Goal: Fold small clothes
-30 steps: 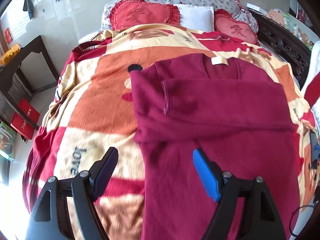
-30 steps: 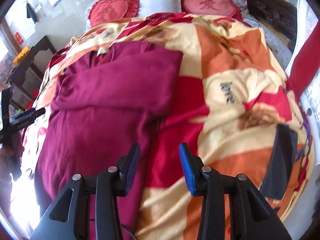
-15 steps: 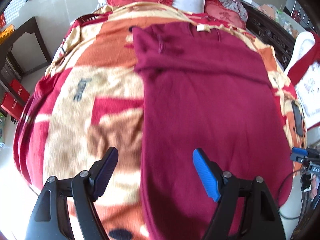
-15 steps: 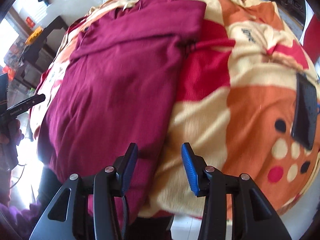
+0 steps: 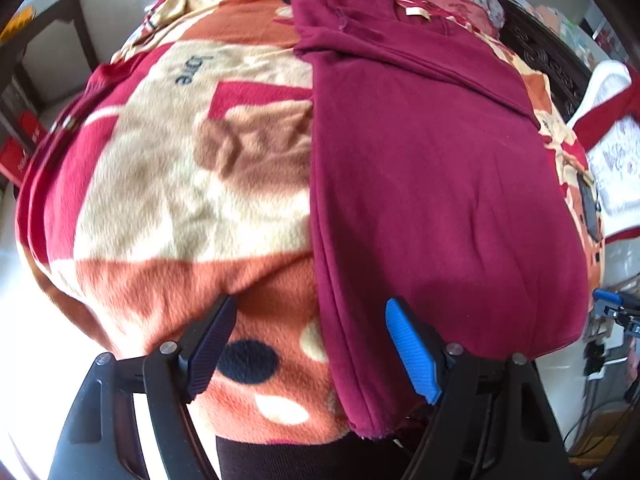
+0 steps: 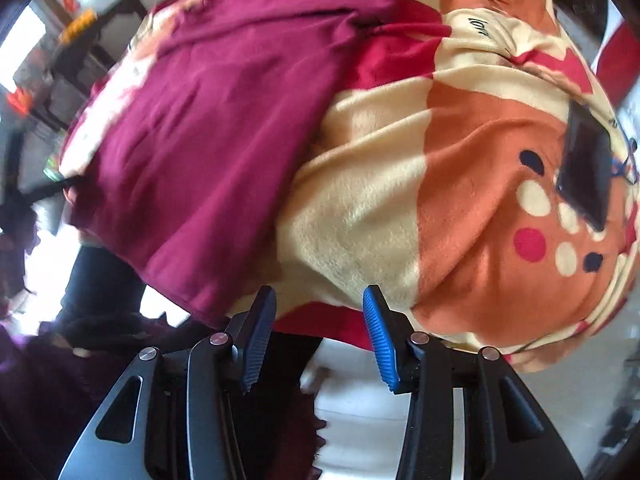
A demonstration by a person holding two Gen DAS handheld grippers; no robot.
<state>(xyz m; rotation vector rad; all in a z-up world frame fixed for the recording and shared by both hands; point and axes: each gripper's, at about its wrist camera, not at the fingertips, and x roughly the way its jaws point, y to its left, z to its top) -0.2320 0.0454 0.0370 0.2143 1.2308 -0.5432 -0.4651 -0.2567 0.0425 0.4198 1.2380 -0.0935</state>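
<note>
Fabric now fills both views: over the last second both hands have travelled from the sweater's folded sleeves back to its hem at the bed's near edge. That suggests the sleeve folds are finished and the bottom-up fold comes next.

On the left, the left tool [image 5: 310, 354] hangs with its fingers wide apart, straddling the left side edge of the one maroon sweater [image 5: 432, 168] near its bottom corner, nothing clamped. The sweater lies flat on the patterned blanket [image 5: 168, 200], collar far away, hem draping over the bed edge.

On the right, the right tool [image 6: 318, 330] has its fingers narrowly apart and empty, just right of the sweater's other bottom corner [image 6: 208, 296].

Count: one sweater, one blanket, two tools, one dark phone [image 6: 584, 164] lying on the blanket's right side.
</note>
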